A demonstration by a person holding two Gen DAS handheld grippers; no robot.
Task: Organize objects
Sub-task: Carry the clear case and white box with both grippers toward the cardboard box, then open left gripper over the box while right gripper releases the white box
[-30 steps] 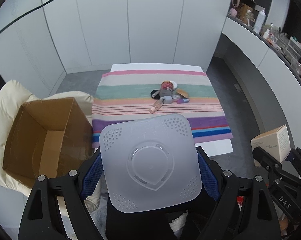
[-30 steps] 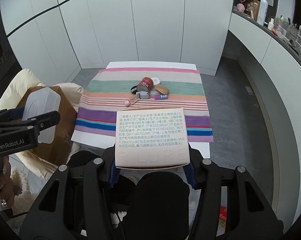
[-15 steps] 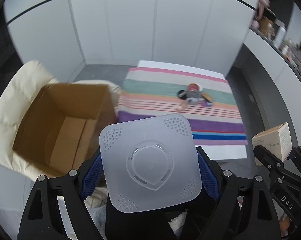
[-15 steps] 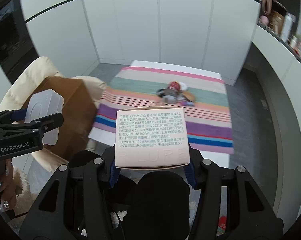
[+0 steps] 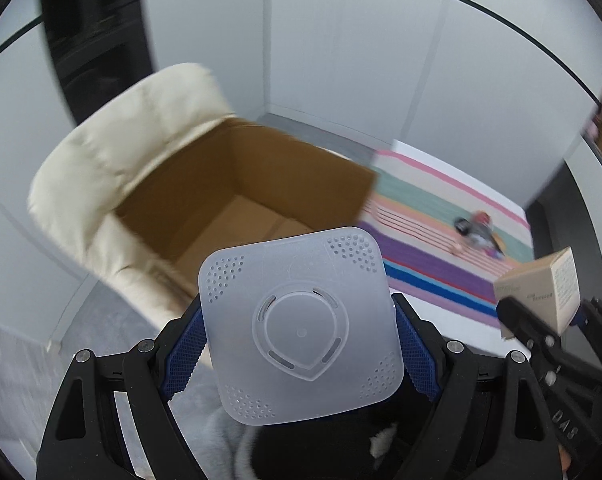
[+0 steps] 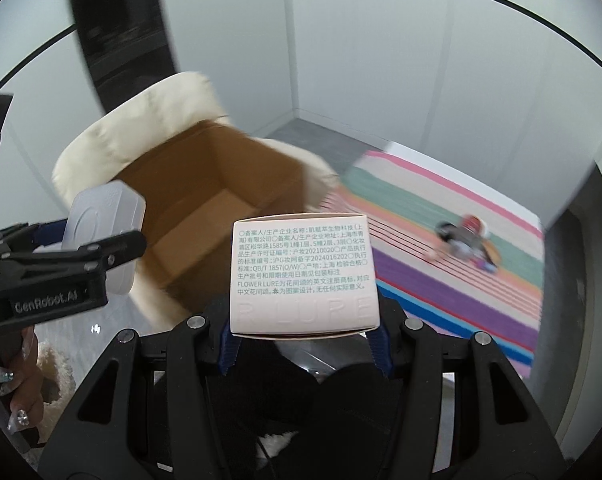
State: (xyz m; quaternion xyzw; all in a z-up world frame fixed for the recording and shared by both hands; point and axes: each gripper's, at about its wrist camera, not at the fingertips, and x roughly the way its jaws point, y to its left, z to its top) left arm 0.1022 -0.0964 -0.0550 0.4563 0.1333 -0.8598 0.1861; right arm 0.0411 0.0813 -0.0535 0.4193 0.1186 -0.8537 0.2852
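Observation:
My left gripper is shut on a translucent white square container with dotted corners, held flat between the blue pads. My right gripper is shut on a pale pink carton printed with small text. Both hang near an open brown cardboard box that sits on a cream cushioned chair. In the right wrist view the left gripper with its container shows at the left; in the left wrist view the pink carton shows at the right.
A striped cloth covers a white table to the right, with a small cluster of cosmetics on it. White cabinet walls stand behind. A hand grips the left tool's handle. Grey floor lies below.
Both grippers have swung left with their loads: the cardboard box and chair now fill the middle of each view, and the striped table has slid off to the right. The grips are unchanged.

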